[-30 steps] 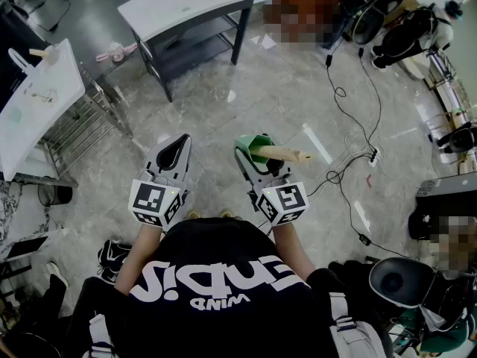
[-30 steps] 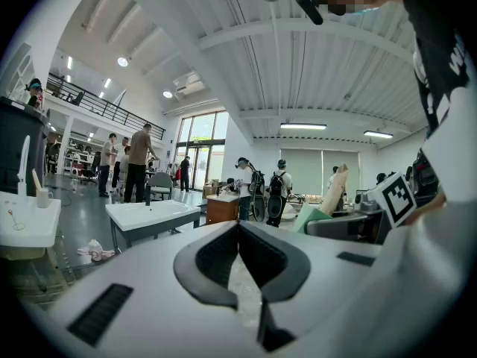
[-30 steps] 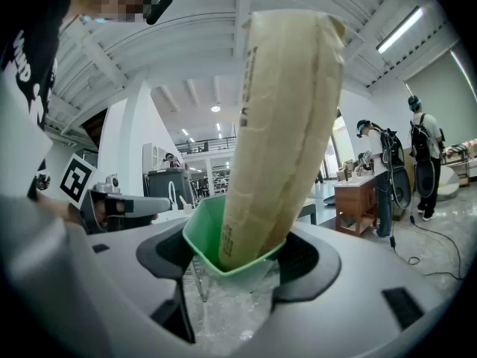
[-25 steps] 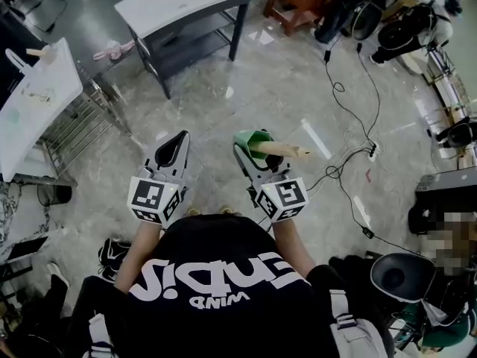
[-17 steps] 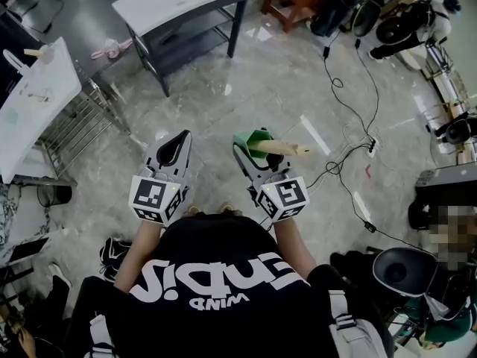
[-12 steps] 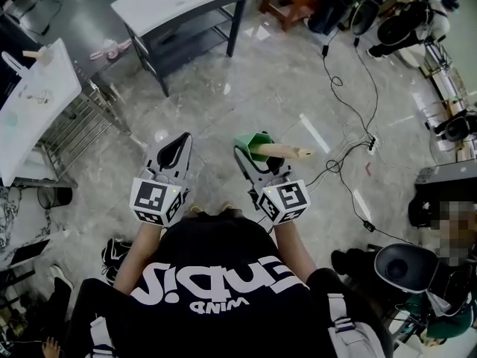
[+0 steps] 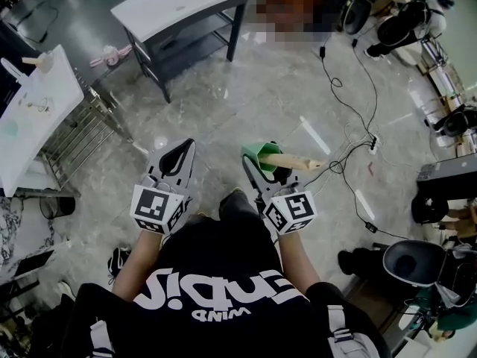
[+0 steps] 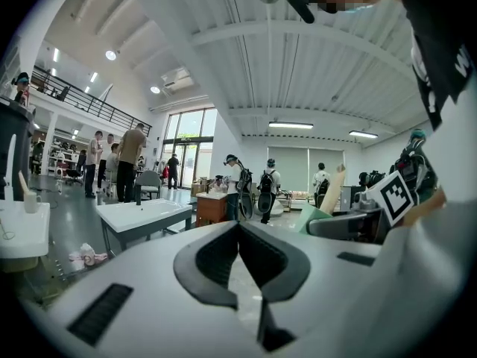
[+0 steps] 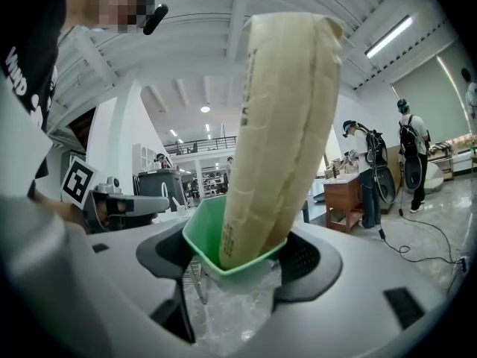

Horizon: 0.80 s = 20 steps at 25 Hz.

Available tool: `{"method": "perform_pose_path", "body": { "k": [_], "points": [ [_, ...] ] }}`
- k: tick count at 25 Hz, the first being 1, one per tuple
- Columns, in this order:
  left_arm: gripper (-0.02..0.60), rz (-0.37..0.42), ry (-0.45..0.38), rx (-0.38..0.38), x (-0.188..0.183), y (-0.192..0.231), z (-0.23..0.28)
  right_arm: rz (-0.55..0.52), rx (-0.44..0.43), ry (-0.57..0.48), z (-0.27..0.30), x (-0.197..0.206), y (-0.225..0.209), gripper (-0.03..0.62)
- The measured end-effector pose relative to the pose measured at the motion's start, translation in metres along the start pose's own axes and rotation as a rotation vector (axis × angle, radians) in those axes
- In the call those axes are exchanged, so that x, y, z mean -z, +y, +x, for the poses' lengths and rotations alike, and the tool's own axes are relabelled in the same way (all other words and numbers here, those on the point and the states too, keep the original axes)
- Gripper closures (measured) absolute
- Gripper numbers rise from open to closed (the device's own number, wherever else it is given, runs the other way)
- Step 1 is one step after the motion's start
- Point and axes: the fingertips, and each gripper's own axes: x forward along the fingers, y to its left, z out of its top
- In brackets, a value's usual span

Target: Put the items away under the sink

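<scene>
Well short of the sink stand (image 7: pixel 179 6), the right gripper's (image 9: pixel 238 267) fingers clamp a green cup (image 9: pixel 203 237), probably light and flexible, its tall tan packet (image 9: pixel 279 133) likely top-heavy; the left gripper's (image 8: pixel 239 233) fingers rest together, empty.

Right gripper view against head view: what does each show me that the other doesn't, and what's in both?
Only the right gripper view shows the right gripper jaws pressed against the green cup, and the print running down the tan packet standing in it. Only the head view shows the white sink stand with its open lower shelf, ahead and to the left, and the cables trailing on the right. Both show the cup, the packet and the left gripper, which holds nothing.
</scene>
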Motion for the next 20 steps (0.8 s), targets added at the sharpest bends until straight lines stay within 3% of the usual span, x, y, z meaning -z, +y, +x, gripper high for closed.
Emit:
{"method": "perform_pose_path", "body": {
  "k": [10, 20],
  "points": [
    [0.562, -0.007, 0.031, 0.021, 0.013, 0.010, 0.028, 0.020, 0.015, 0.002, 0.021, 0.005, -0.020, 0.261],
    [0.563, -0.015, 0.037, 0.042, 0.004, 0.042, 0.115, 0.030, 0.022, 0.010, 0.083, -0.007, -0.080, 0.261]
  ]
}}
